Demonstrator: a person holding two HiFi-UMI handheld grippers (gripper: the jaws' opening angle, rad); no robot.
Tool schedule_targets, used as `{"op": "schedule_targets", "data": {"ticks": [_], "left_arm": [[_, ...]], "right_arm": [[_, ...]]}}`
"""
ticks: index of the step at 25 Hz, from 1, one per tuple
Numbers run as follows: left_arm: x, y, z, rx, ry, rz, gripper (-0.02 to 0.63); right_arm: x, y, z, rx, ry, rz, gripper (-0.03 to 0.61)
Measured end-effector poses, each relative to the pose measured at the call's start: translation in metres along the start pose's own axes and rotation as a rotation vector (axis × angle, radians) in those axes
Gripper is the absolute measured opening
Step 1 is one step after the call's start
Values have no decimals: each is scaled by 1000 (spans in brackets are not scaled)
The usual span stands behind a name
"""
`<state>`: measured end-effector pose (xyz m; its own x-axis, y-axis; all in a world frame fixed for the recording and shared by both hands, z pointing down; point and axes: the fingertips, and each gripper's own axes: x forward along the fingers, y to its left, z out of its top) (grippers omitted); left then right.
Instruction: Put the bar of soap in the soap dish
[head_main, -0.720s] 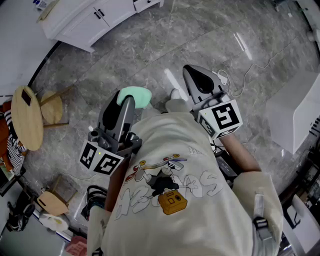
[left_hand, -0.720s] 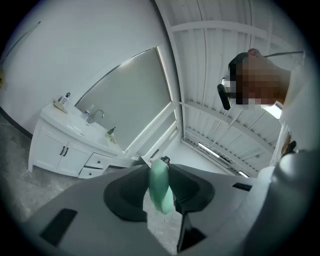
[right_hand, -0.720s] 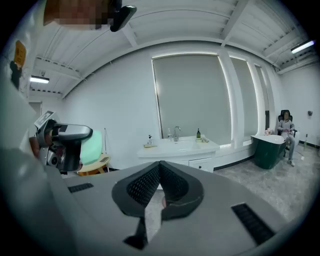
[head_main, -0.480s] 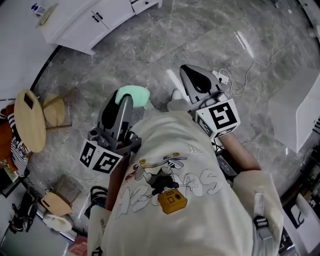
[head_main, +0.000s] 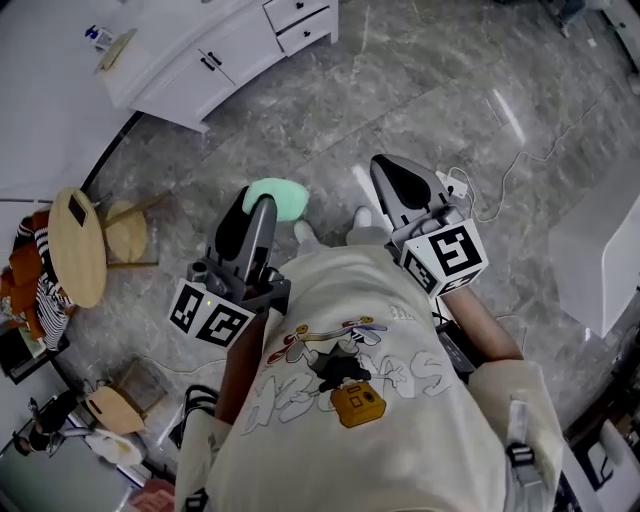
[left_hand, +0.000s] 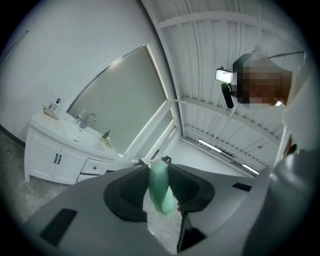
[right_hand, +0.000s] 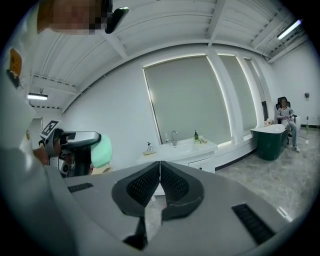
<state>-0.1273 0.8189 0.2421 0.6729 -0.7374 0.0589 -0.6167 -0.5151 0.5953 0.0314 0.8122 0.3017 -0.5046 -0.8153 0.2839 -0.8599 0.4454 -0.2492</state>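
From my station, the head view puts the left gripper (head_main: 258, 206) at about 11 o'clock from the middle of the frame, held out level in front of the person's cream shirt (head_main: 350, 400). Its jaws are clamped on the bar of soap (head_main: 277, 196). The pale green bar sticks out past the tips, over the grey marble floor (head_main: 420, 80). In the left gripper view the soap (left_hand: 162, 192) stands on edge, pinched between the two dark pads, and its lower end hangs below them. The right gripper (head_main: 405, 182) sits at roughly 1 o'clock, well apart from the left one and tipped a little downward. In its own view the right gripper (right_hand: 160, 173) has its ribbed pads pressed together with nothing between them. That view also catches the left gripper (right_hand: 75, 144) out at 9 o'clock, with the soap (right_hand: 103, 150) showing on its far side. The white vanity cabinet (head_main: 215, 55) is far out at 11 o'clock in the head view, and both grippers are well short of it. From the right gripper it lies straight ahead at 12 o'clock, with a faucet (right_hand: 173, 136) on top. I cannot make out which item on it is the soap dish. A round wooden table (head_main: 76, 246) stands at 9 o'clock in the head view.
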Motion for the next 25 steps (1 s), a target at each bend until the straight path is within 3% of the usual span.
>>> {"op": "schedule_targets", "data": {"ticks": [4, 8, 13, 19, 25], "left_arm": [[28, -12, -23, 31, 27, 47, 138], [43, -13, -23, 68, 22, 91, 138], [58, -15, -31, 54, 35, 115, 138], [102, 4, -20, 9, 40, 85, 138], [153, 53, 6, -32, 63, 22, 138]], "right_arm": [[-22, -36, -10, 33, -2, 1, 8], [-30, -54, -31, 61, 17, 25, 8], [-29, -75, -34, 99, 32, 12, 8], [9, -99, -18, 104, 40, -26, 8], [78, -116, 6, 50, 78, -50, 8]]}}
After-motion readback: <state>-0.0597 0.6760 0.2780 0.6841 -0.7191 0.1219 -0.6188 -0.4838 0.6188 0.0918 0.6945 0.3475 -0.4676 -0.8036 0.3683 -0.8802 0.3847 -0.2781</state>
